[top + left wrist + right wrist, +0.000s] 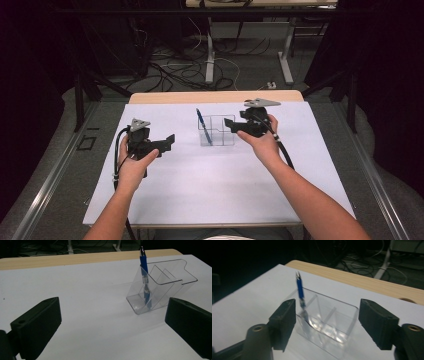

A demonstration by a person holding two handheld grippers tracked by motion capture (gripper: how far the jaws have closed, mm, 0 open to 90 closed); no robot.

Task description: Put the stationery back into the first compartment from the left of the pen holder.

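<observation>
While the pen (201,121) already stands in the holder (220,131) just ahead of the right gripper (231,125), both it and the left gripper (167,142) gape wide and empty; little seems left.

Both forearms reach in from the near edge. The left gripper (167,142) and right gripper (229,125) point inward, fingers spread apart, empty.
</observation>
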